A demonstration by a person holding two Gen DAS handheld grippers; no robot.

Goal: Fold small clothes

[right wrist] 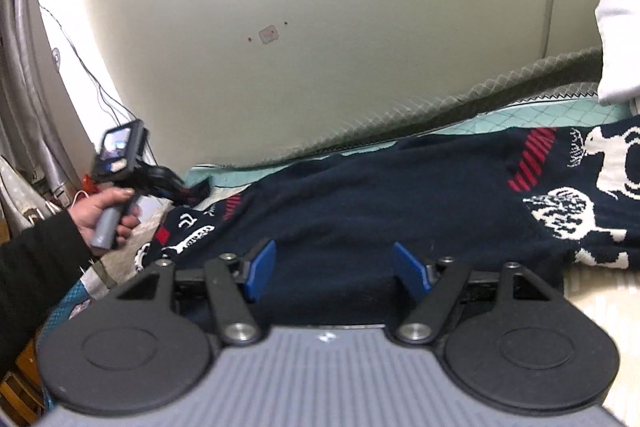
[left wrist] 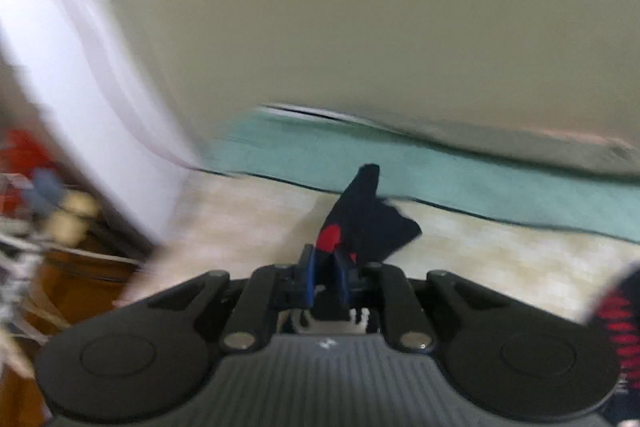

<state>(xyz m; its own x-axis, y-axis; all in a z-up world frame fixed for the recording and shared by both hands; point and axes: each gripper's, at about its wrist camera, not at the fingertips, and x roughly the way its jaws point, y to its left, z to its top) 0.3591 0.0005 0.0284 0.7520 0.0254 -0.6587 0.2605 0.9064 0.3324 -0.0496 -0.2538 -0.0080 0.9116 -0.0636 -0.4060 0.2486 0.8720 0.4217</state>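
Note:
A navy knit sweater (right wrist: 380,195) with red stripes and white animal figures lies spread on the bed. My right gripper (right wrist: 334,269) is open, its blue fingers (right wrist: 262,269) hovering just over the sweater's near edge, holding nothing. My left gripper (left wrist: 329,269) is shut on a corner of the sweater (left wrist: 366,223), which sticks up between its blue pads. In the right wrist view the left gripper (right wrist: 192,191), held in a hand, sits at the sweater's far left end. The left wrist view is motion-blurred.
The bed has a cream cover (left wrist: 500,251) and a teal quilted sheet (right wrist: 560,117) along a pale wall (right wrist: 320,7). A white pillow or cloth (right wrist: 620,39) is at the far right. Curtain, cables and clutter (right wrist: 36,163) stand at the left.

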